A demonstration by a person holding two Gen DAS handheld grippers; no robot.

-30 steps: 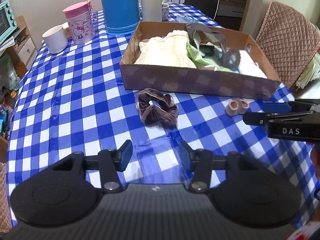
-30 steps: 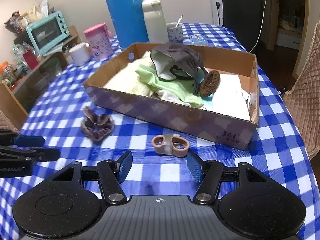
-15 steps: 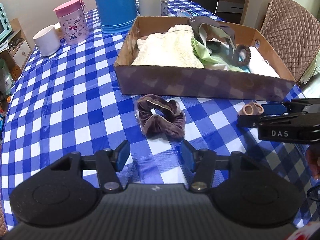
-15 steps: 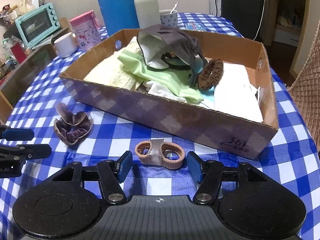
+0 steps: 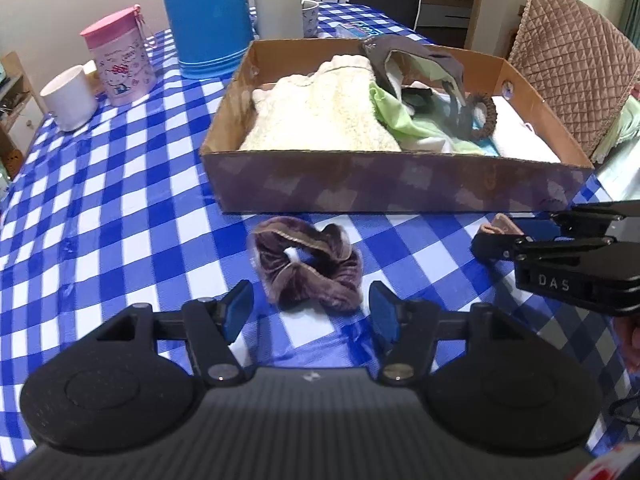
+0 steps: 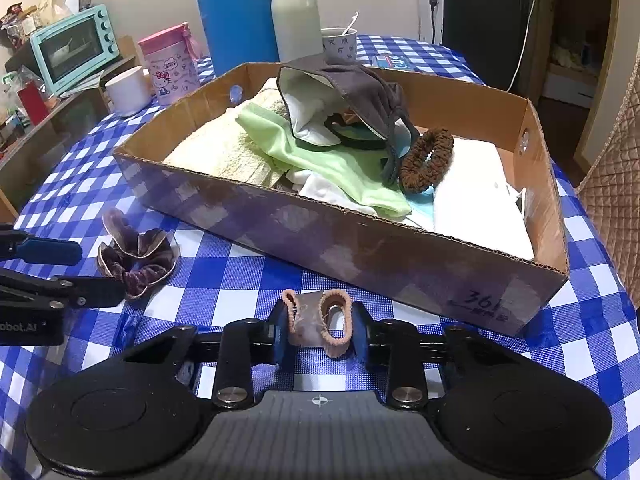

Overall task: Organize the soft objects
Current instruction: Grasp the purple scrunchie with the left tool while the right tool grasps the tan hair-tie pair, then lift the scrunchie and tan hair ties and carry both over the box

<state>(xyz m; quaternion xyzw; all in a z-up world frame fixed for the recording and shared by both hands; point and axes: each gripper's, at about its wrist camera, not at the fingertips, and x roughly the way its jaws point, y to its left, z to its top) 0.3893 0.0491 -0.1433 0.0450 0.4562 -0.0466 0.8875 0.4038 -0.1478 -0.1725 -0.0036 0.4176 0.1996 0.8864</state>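
Observation:
A purple velvet scrunchie (image 5: 306,266) lies on the checked cloth in front of the cardboard box (image 5: 400,184); it also shows in the right wrist view (image 6: 134,256). My left gripper (image 5: 312,312) is open, its fingers on either side of the scrunchie's near edge. My right gripper (image 6: 320,330) is shut on pink hair ties (image 6: 320,320) with a clear tag, squeezed between the pads just before the box (image 6: 360,240). The box holds a cream towel (image 5: 320,116), green cloth (image 6: 332,164), grey mask (image 6: 352,88) and brown scrunchie (image 6: 426,160).
A blue thermos (image 5: 204,16), white flask (image 5: 278,0), pink Hello Kitty tin (image 5: 120,64) and white mug (image 5: 70,98) stand behind the box to the left. A quilted chair (image 5: 576,68) is at the right. A teal toaster oven (image 6: 74,48) sits off the table.
My right gripper moved forward and shut on the pink hair ties. My left gripper moved forward until its open fingers reached the purple scrunchie.

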